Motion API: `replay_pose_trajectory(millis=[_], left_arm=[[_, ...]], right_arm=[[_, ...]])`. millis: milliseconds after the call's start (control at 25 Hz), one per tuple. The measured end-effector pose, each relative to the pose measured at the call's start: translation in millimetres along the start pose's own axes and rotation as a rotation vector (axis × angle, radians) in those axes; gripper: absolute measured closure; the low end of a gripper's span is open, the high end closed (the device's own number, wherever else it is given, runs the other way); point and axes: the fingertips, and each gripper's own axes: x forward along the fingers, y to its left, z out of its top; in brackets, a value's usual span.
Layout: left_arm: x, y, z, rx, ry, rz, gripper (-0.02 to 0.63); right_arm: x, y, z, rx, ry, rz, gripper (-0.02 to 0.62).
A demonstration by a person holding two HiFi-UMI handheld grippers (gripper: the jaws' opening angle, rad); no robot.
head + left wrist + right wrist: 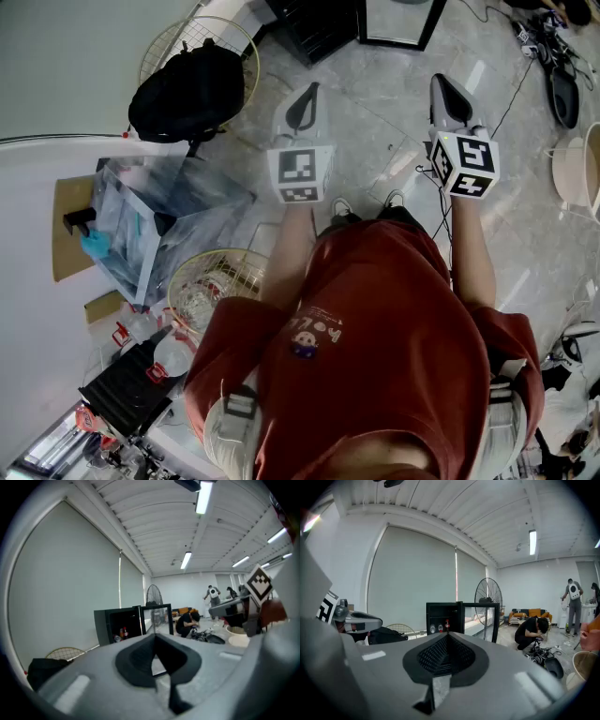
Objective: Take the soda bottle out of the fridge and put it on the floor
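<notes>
At the far left a black bag (187,94) fills one wire basket (246,42). A second wire basket (208,267) stands nearer the person, which makes two baskets.

Next comes the left tool (315,89), held out ahead of the person's chest and tipped slightly downward, its jaws pressed together on nothing. Beside it, the right tool (438,81) is carried the same way, jaws also pressed together and empty. That makes two tools, neither holding anything. I judge they are held this way because the fridge is well apart from them, so there is nothing to grip yet.

The one fridge (444,606) stands across the bare floor (375,122). Its glass door (480,618) is swung open, which leaves the inside reachable. On a shelf inside sit what look like three bottles in a row. The rightmost is dark with a red label, and I take it for the soda bottle (446,624). It is inside the fridge and untouched, so the task has barely begun.
</notes>
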Motion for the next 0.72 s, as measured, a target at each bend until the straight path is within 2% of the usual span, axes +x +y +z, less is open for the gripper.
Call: replay_pose_trajectory(millis=[440, 720], left_arm=[[17, -32, -5, -0.005, 0.013, -0.015, 0.606], [26, -64, -10, 0.000, 0.031, 0.010, 0.606]], right_arm=[[-7, -28, -15, 0.020, 0.012, -0.014, 0.597], [-21, -60, -26, 0.048, -0.005, -0.009, 0.597]])
